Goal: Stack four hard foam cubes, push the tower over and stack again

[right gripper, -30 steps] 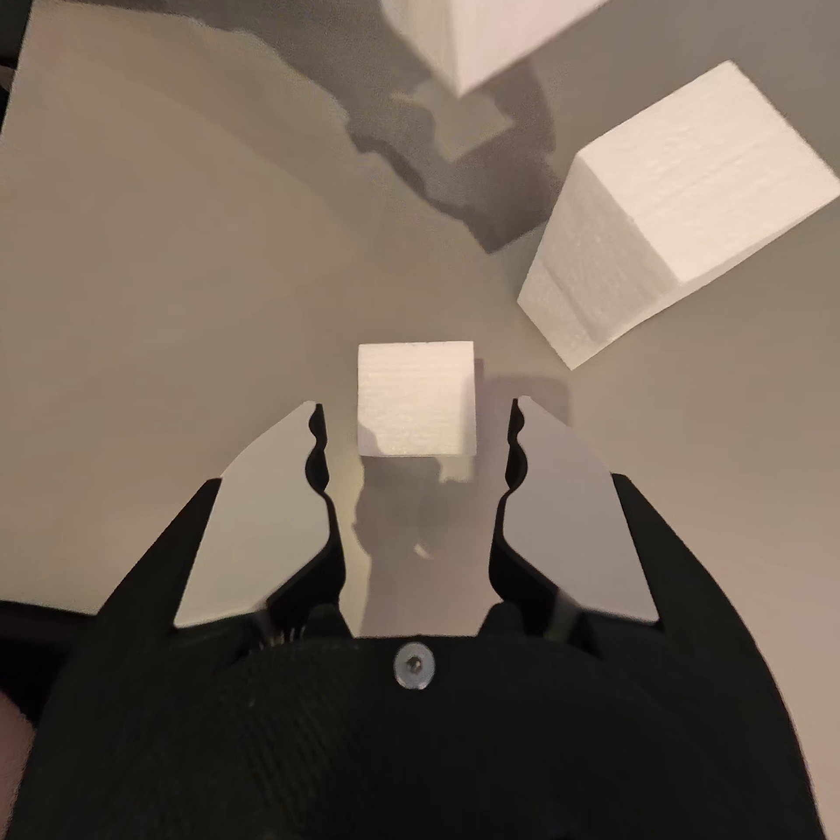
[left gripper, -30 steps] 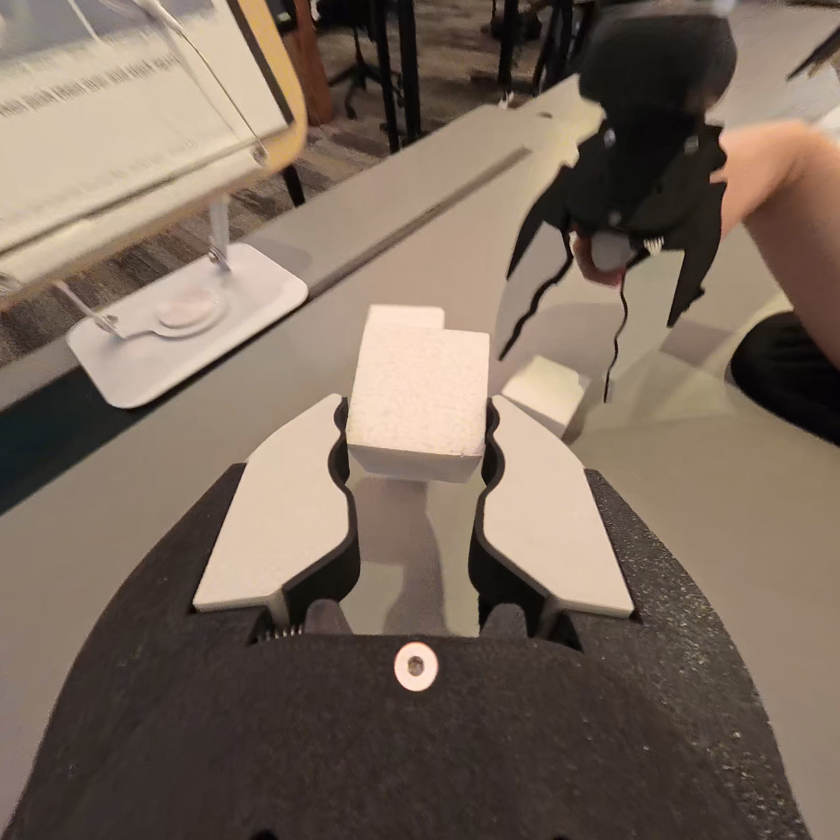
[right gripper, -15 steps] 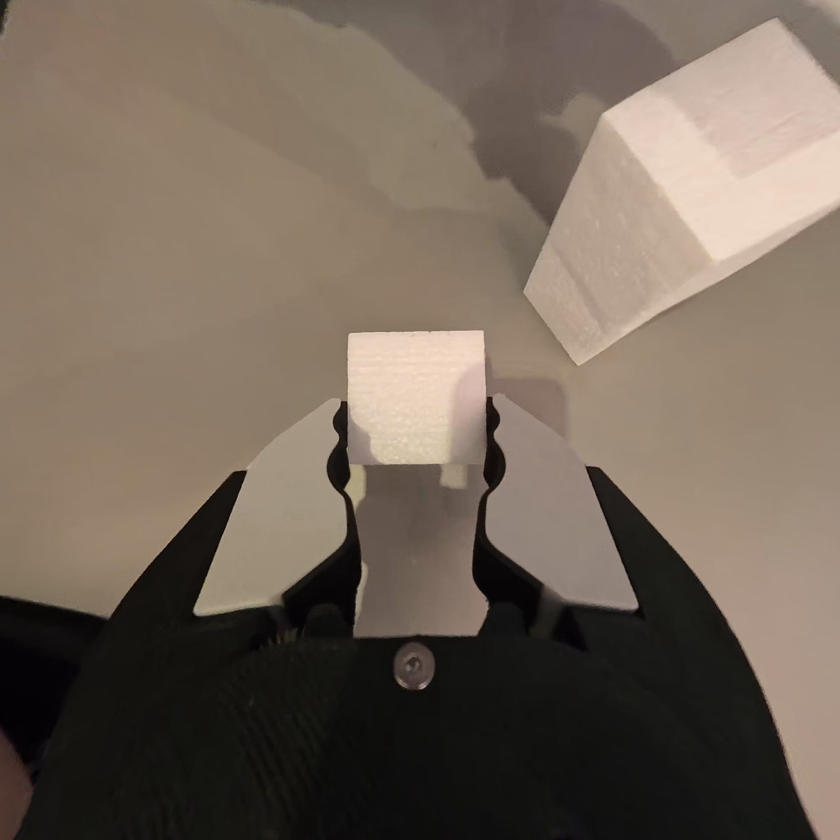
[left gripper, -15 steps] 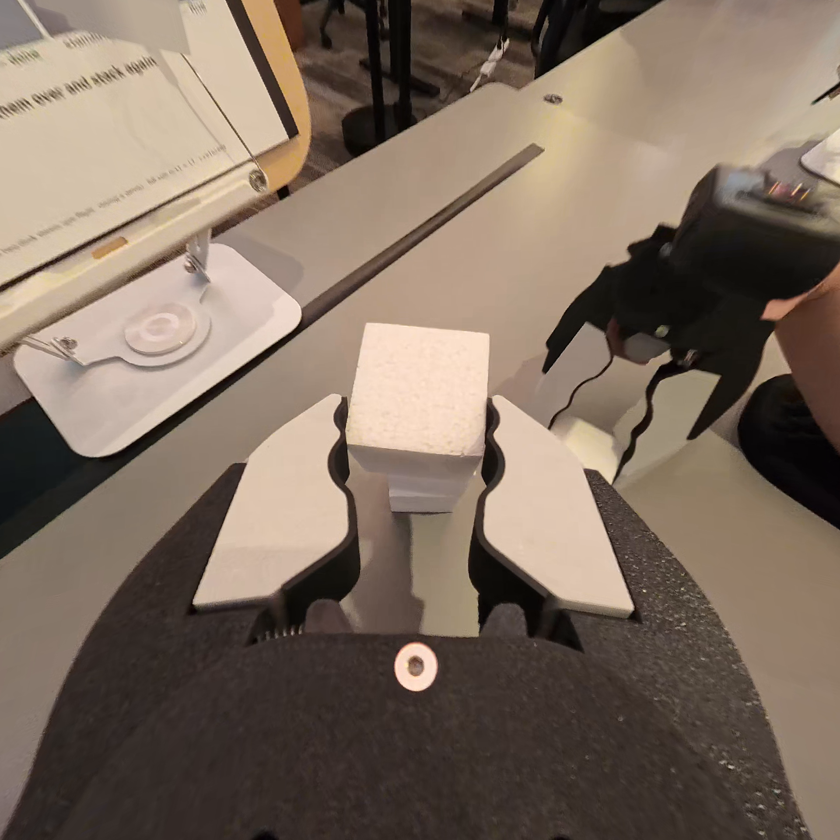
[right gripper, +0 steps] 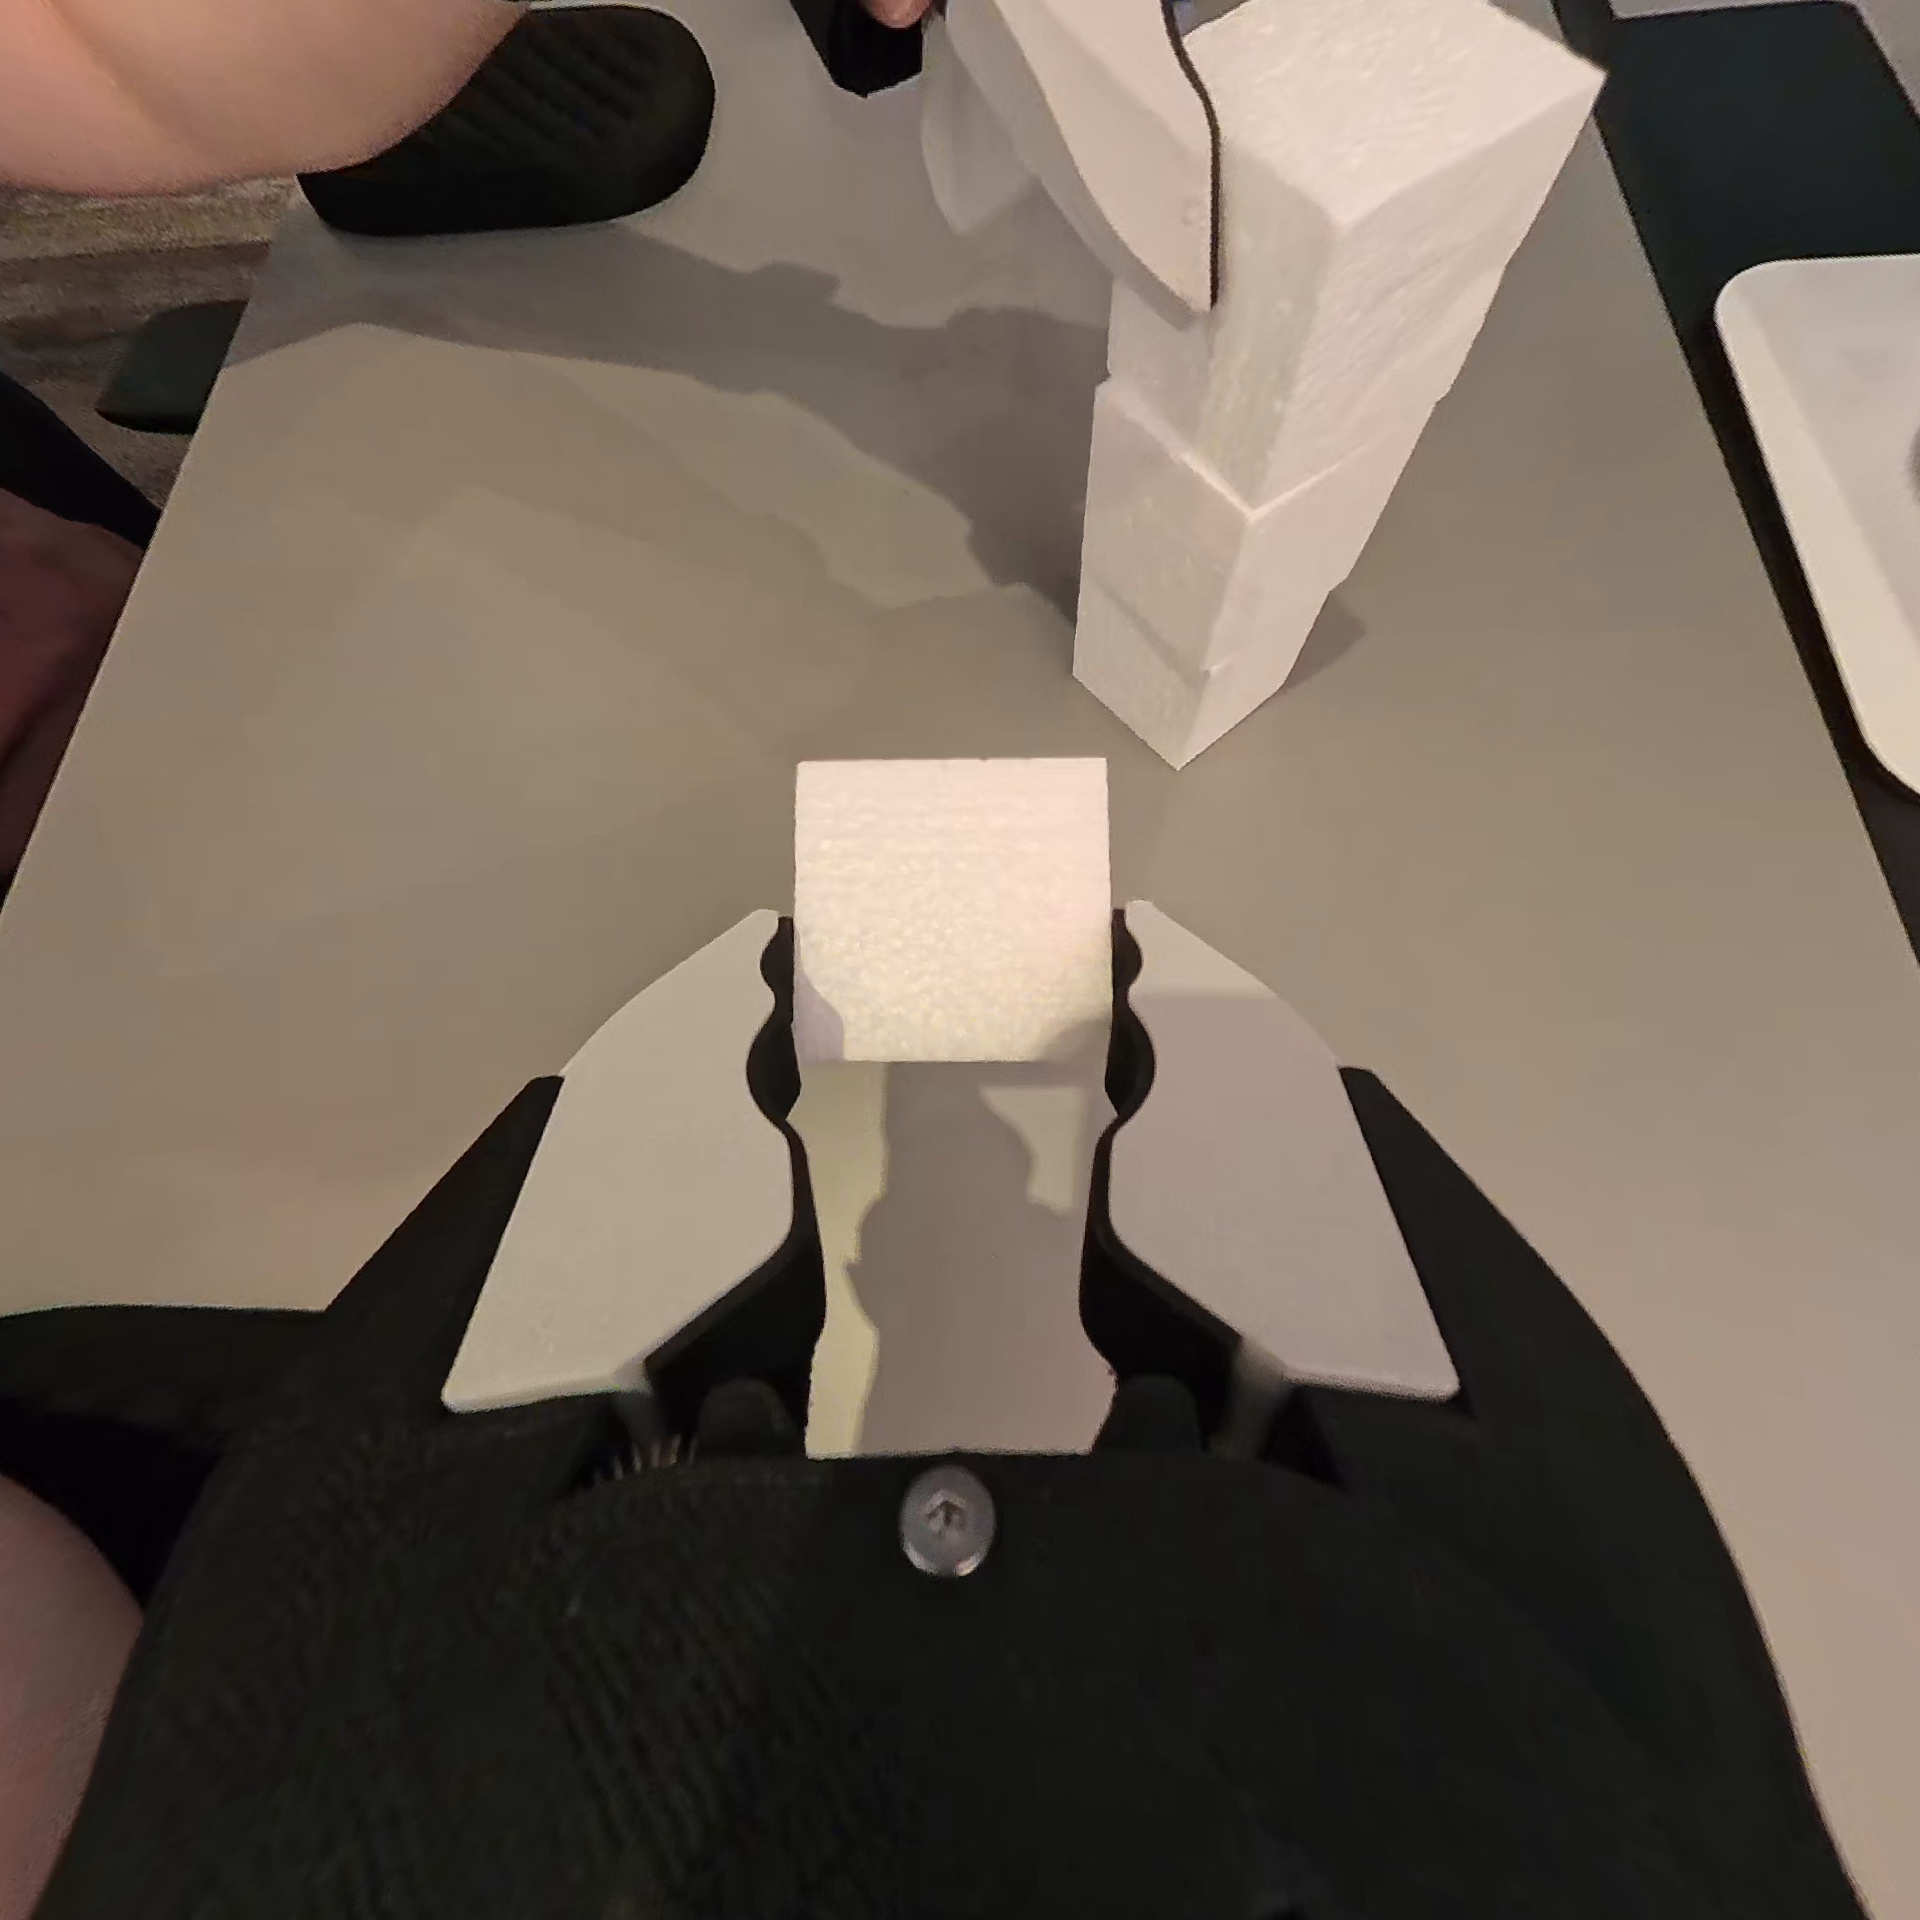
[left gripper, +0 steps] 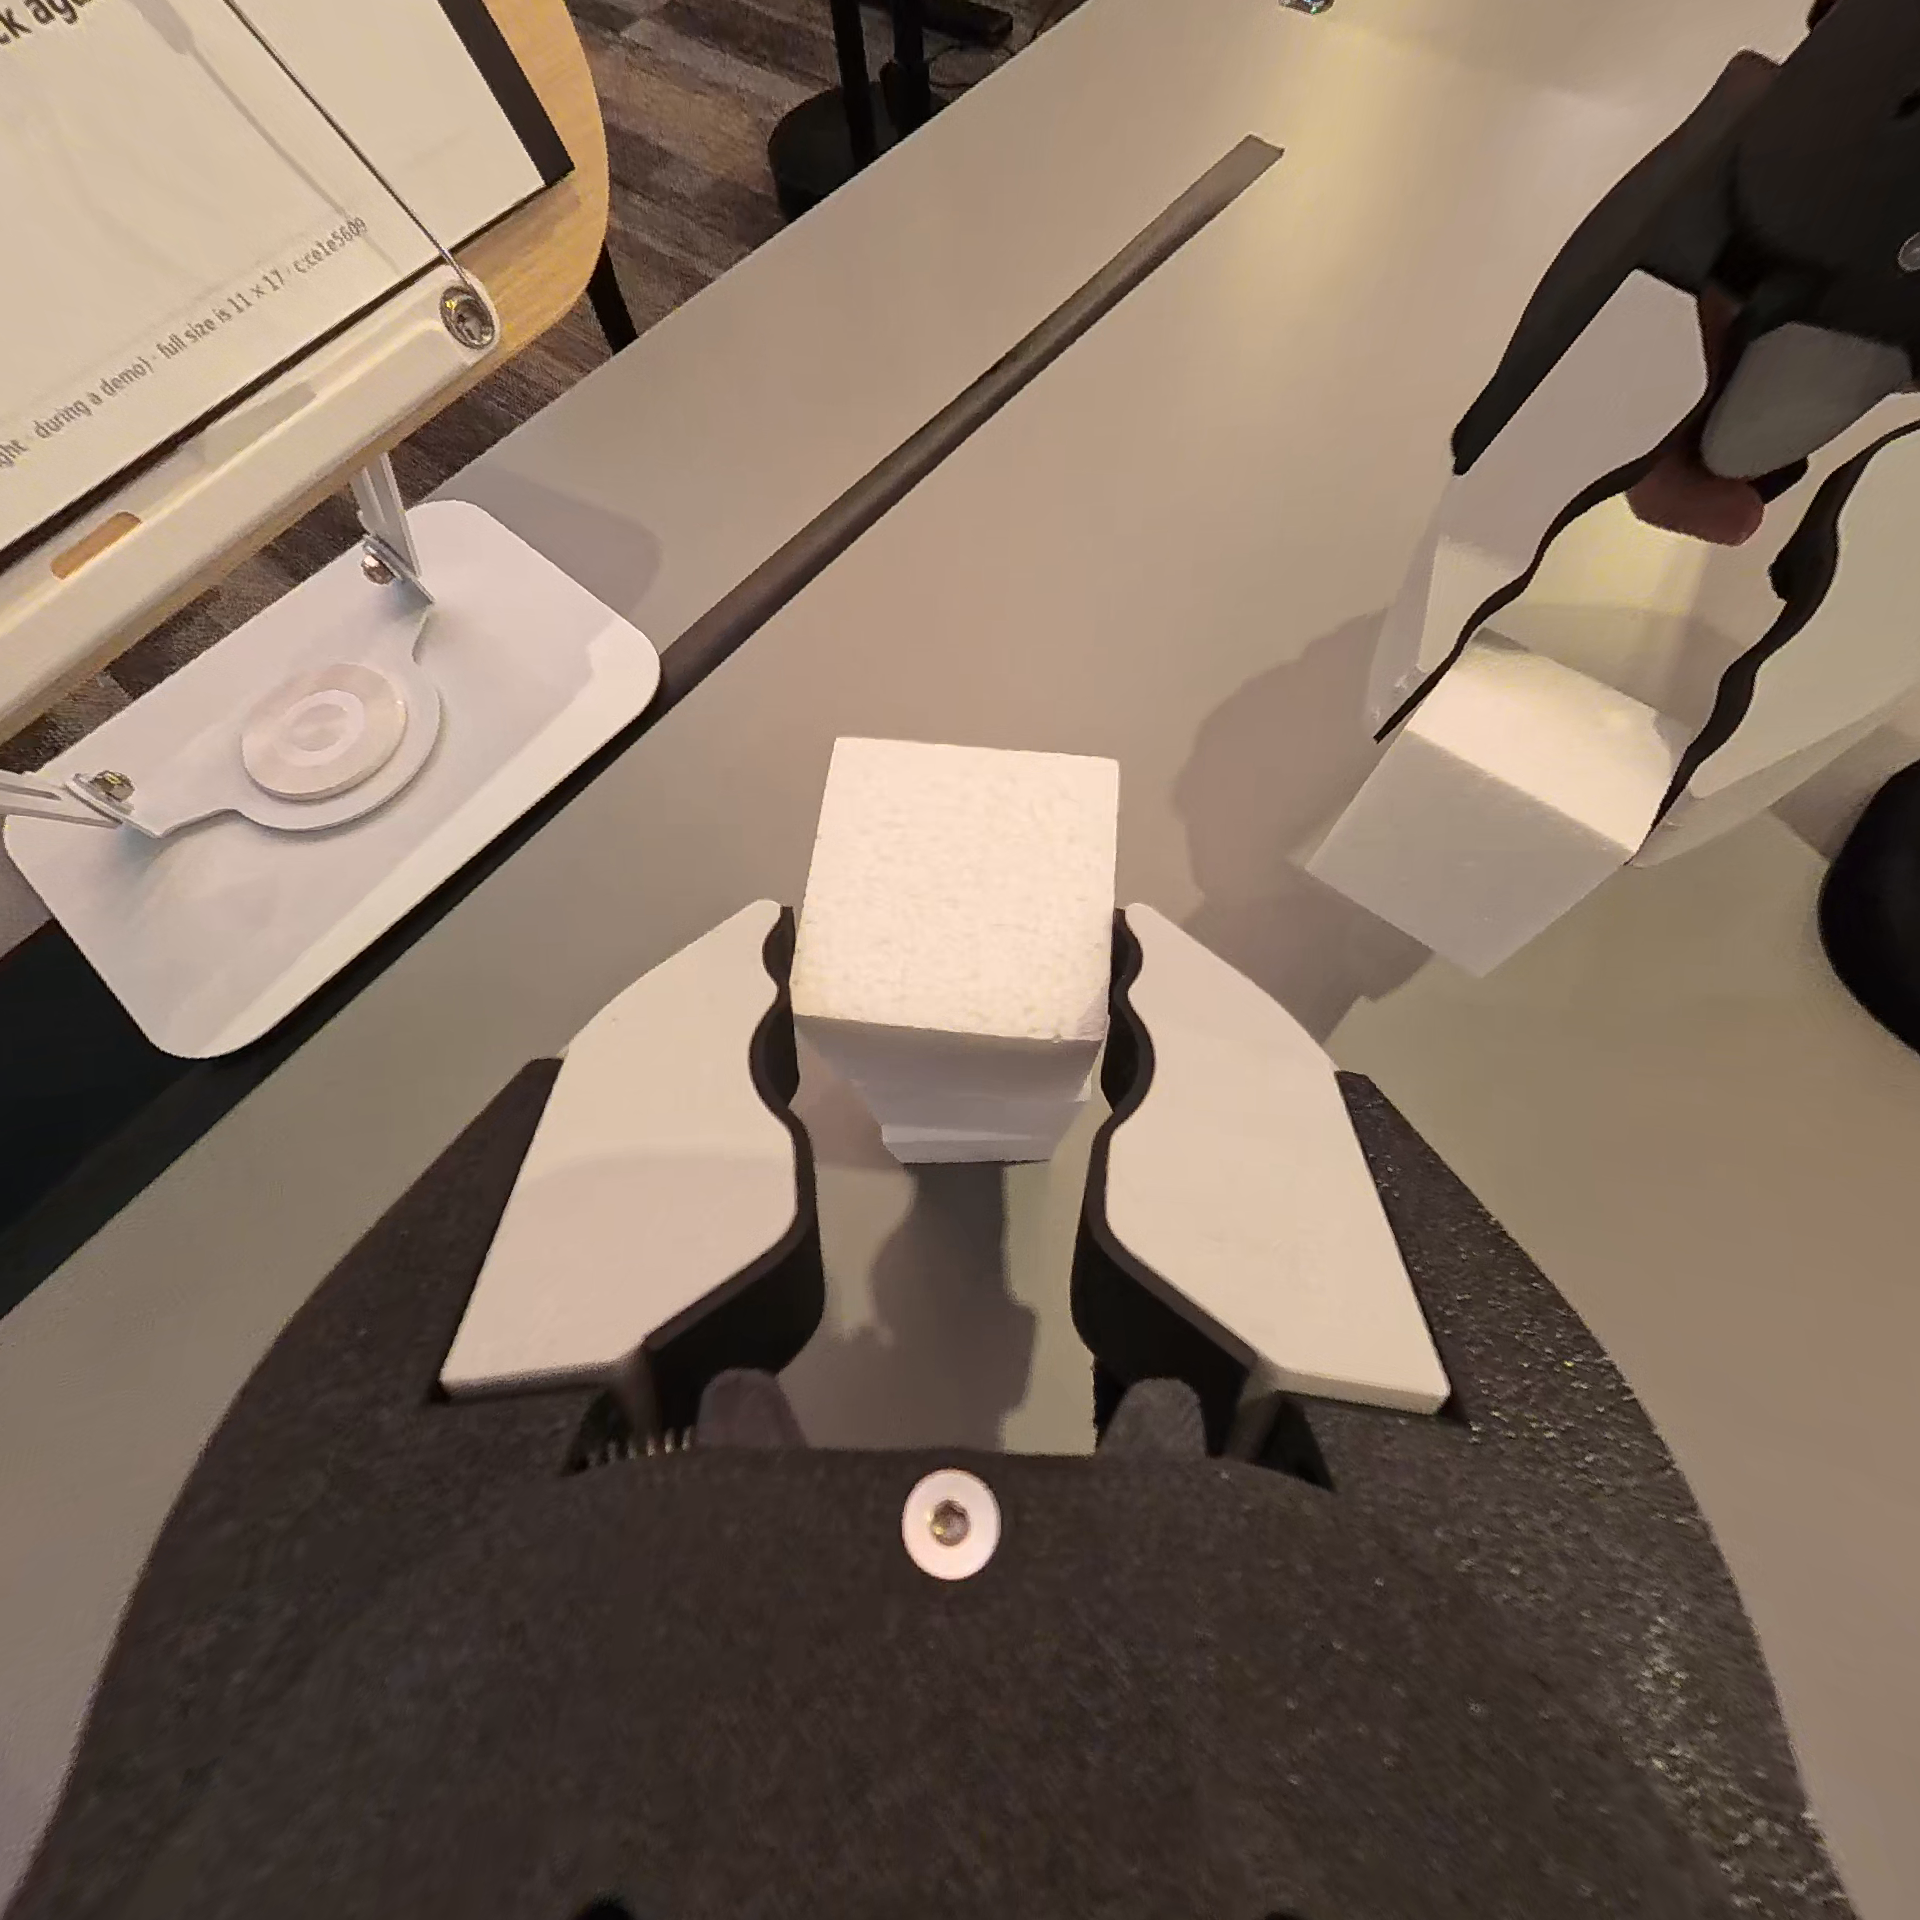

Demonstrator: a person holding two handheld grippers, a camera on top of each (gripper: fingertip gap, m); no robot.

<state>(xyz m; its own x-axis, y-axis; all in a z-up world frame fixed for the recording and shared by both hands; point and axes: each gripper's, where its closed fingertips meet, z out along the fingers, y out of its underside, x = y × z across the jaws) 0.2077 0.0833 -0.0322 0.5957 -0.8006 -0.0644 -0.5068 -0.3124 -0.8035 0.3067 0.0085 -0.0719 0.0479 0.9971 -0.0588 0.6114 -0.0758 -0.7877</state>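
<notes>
Top cube [left gripper: 954, 894]: white hard foam, gripped on both side faces by the left gripper [left gripper: 951, 961]; it sits squarely on the cubes below it, edges nearly flush.
Stack [right gripper: 1247, 499]: in the right wrist view three cubes show one on another, standing on the grey counter [right gripper: 520, 727] towards its far right part; the seams between cubes are slightly stepped.
Left gripper jaws: closed onto the top cube, tips pressed to its sides; in the right wrist view one white finger [right gripper: 1101, 156] lies against that cube's face.
Fourth cube [right gripper: 951, 914]: white foam, held by the right gripper [right gripper: 951, 977], clear of the stack and nearer the camera; in the left wrist view it hangs tilted [left gripper: 1496, 821], with its shadow on the counter under it.
Right gripper jaws: closed on the fourth cube, gripping its two opposite sides; the right gripper [left gripper: 1558, 748] appears at the right edge of the left wrist view, a fingertip showing behind it.
Counter: matte grey, with a dark groove [left gripper: 966, 416] running diagonally along its far side.
Stand [left gripper: 322, 769]: white flat base with a round disc, at the counter's left edge beyond the groove, carrying a tilted board with a printed sheet [left gripper: 208, 208].
Dark rounded object [right gripper: 509, 125]: black, at the counter's far edge, just below a forearm [right gripper: 208, 83].
</notes>
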